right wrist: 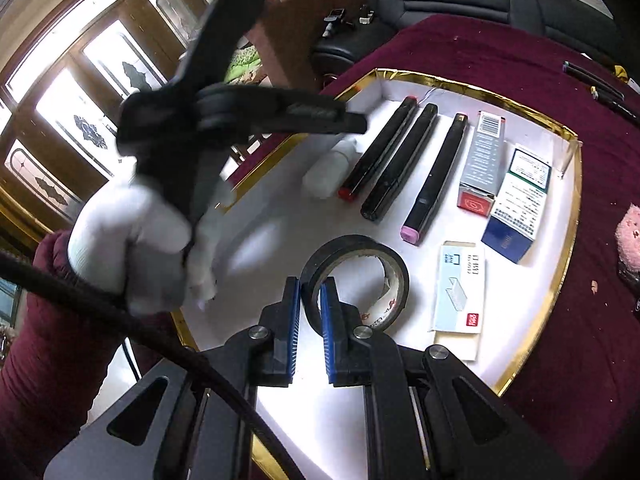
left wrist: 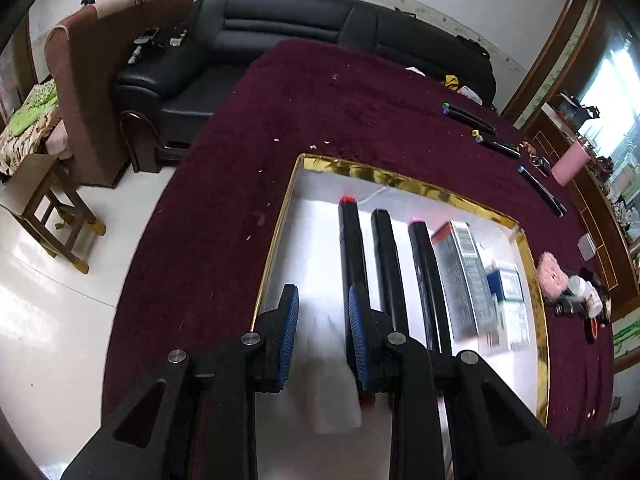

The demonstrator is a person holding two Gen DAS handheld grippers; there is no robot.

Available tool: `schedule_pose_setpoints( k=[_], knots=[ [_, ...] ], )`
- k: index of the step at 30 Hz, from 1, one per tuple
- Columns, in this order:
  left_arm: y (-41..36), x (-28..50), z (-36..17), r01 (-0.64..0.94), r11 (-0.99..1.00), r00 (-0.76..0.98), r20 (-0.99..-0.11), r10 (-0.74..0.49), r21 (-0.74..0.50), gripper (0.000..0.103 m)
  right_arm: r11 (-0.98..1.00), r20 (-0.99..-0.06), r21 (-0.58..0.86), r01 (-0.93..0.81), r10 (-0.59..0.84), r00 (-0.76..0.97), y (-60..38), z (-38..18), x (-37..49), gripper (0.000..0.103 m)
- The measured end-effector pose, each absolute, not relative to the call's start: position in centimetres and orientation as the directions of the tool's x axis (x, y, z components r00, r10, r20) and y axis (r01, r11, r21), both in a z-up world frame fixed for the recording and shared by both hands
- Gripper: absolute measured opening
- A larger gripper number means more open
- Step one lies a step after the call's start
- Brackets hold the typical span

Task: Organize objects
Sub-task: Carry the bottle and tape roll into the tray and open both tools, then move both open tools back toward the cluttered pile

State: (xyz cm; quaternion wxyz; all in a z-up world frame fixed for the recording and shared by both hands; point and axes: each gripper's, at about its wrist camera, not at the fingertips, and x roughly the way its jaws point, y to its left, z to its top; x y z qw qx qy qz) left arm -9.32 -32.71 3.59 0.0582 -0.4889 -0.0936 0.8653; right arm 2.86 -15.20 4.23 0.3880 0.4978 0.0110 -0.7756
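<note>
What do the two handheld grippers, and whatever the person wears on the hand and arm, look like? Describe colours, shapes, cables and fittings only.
Both the left gripper and the right gripper are black, with angular frames, triangular cut-outs, silver round bolts and blue ribbed pads. A black cable crosses the right wrist view. The hand wears a white glove above a dark red sleeve.

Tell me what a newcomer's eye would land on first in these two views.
First, the white gold-rimmed tray on the maroon tablecloth, with three black markers lined up side by side and small boxes next to them. Next, the black tape roll, its wall pinched by the right gripper near the tray's front. At left, a white-gloved hand holds the left gripper on a blurred white bottle.
</note>
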Motion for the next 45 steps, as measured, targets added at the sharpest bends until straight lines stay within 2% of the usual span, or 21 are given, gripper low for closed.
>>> schedule_pose_setpoints(
  k=[6,13,15,18,20,24,27,31,34,37,39,41,45],
  knots=[
    [-32.1,-10.8,3.4,-0.007,-0.981,-0.517,-0.839,0.170,-0.195,0.022,-0.694,-0.796,0.363,0.622,-0.578,-0.181,-15.8,3.5,2.7,0.009],
    [-33.7,-9.2,5.0,0.016,-0.956,-0.550,-0.801,0.236,-0.293,0.022,-0.695,-0.811,0.345,0.630,-0.559,-0.172,-16.2,3.1,2.7,0.010],
    [-34.3,-8.3,5.7,0.025,-0.948,-0.562,-0.788,0.249,-0.317,0.025,-0.697,-0.805,0.357,0.622,-0.567,-0.174,-15.8,3.1,2.7,0.010],
    [-35.1,-6.7,7.0,0.031,-0.931,-0.587,-0.760,0.279,-0.365,0.035,-0.699,-0.781,0.382,0.604,-0.594,-0.194,-14.2,4.0,2.7,0.013],
    [-35.0,-5.4,7.7,0.024,-0.923,-0.606,-0.740,0.292,-0.384,0.040,-0.706,-0.761,0.385,0.594,-0.607,-0.229,-12.4,5.0,3.0,0.015],
    [-34.3,-2.7,9.1,-0.008,-0.903,-0.629,-0.700,0.338,-0.429,0.042,-0.737,-0.716,0.399,0.545,-0.622,-0.317,-7.3,6.8,3.8,0.025],
    [-32.9,-1.5,9.6,-0.034,-0.896,-0.637,-0.681,0.361,-0.443,0.046,-0.768,-0.678,0.431,0.475,-0.622,-0.391,-1.5,7.9,4.1,0.025],
    [-29.4,-0.6,9.9,-0.086,-0.885,-0.622,-0.669,0.406,-0.457,0.046,-0.800,-0.630,0.466,0.378,-0.600,-0.493,4.0,9.9,3.5,0.026],
    [-25.4,-0.2,10.1,-0.153,-0.875,-0.589,-0.668,0.454,-0.459,0.046,-0.845,-0.598,0.440,0.306,-0.529,-0.601,8.1,11.8,4.6,0.027],
    [-21.3,0.1,10.5,-0.212,-0.871,-0.561,-0.675,0.480,-0.443,0.046,-0.898,-0.516,0.364,0.247,-0.415,-0.750,12.9,14.6,8.1,0.050],
    [-18.4,0.1,10.8,-0.251,-0.864,-0.540,-0.678,0.499,-0.436,0.046,-0.908,-0.431,0.372,0.195,-0.355,-0.829,16.1,15.4,10.0,0.088],
    [-15.8,-0.1,10.8,-0.275,-0.860,-0.520,-0.686,0.509,-0.430,0.046,-0.882,-0.375,0.450,0.141,-0.330,-0.866,19.3,14.4,10.5,0.090],
    [-10.8,-0.3,9.9,-0.315,-0.853,-0.467,-0.715,0.520,-0.415,0.046,-0.764,-0.469,0.645,0.017,-0.413,-0.780,24.2,9.5,8.9,0.090]
  ],
)
